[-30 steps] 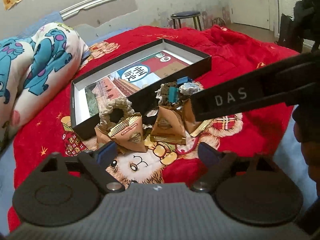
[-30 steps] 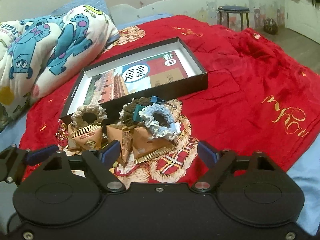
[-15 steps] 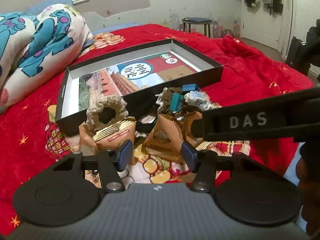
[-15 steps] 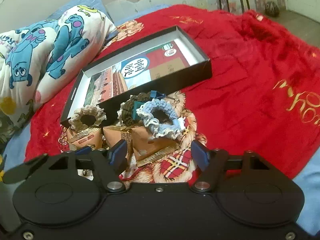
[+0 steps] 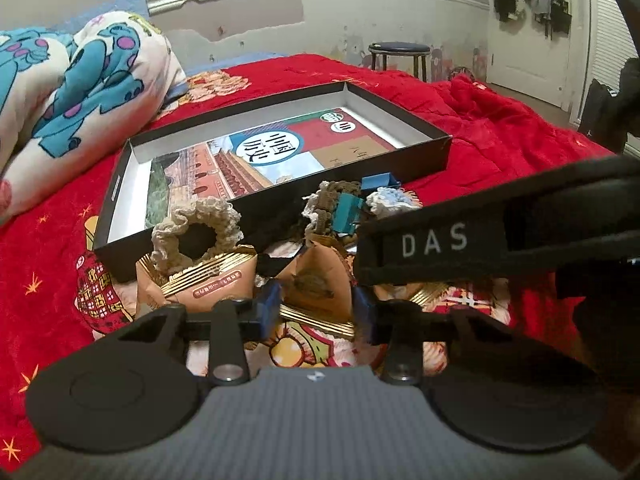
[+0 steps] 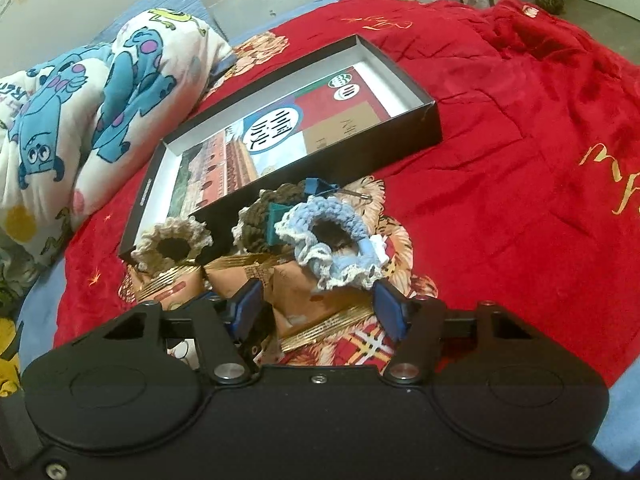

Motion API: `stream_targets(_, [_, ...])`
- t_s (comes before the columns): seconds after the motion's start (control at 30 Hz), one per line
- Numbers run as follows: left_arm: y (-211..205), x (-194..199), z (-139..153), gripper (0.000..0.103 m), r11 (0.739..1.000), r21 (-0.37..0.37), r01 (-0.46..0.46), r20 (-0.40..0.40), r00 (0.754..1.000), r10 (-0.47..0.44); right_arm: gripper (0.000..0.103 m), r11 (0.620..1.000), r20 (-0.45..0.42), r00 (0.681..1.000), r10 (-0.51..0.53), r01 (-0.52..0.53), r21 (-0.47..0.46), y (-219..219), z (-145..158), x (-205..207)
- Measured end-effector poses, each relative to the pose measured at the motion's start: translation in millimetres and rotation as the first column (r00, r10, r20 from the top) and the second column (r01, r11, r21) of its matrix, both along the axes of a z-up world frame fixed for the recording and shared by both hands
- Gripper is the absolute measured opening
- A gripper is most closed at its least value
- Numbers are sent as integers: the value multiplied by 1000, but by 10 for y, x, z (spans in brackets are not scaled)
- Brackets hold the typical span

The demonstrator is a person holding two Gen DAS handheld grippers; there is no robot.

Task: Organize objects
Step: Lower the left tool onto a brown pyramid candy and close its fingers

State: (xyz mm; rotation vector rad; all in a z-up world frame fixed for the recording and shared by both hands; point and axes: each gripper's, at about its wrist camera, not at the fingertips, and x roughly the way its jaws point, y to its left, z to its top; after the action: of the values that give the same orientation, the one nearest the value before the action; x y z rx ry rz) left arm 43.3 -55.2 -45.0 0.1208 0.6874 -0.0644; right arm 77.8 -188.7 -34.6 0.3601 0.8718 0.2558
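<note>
Three packets (image 5: 316, 280), partly hidden beneath scrunchies (image 5: 196, 228); contact unclear.

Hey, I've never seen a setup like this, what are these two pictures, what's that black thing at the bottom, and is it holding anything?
Each picture comes from a fisheye camera mounted on a handheld two-finger gripper; a person holds one in each hand. The black shape at the bottom is the gripper's own body, with blue-padded fingers pointing forward.

In the left view, the left gripper has its fingers on either side of a tan triangular packet; whether they already squeeze it is unclear. The bar marked DAS appears to be part of the other gripper.

In the right view, the right gripper is open around another packet under a blue crocheted scrunchie.

Everything lies on a red blanket, beside an open black box and a beige scrunchie.
</note>
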Motion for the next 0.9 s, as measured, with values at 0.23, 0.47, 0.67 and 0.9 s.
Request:
stream_targets(0.23, [-6,83,-74,62,1000,3,-21,-12,1000,21,60,1000,0,1000,-8,8,-15,32,-46,35])
stream_targets(0.47, [-15,74,-115,54,998,-5,-58,-24,998,58,60,1000,2,1000,-11,11,-28,62,-67,54])
stream_targets(0.67, [15,60,-107,43,998,-29,-61,-35,998,60,51,999,0,1000,-9,9,-42,45,-61,38])
stream_targets(0.9, [8,30,-77,31,997,-44,-69,-46,997,67,48,999,-2,1000,-12,12,-33,24,-48,34])
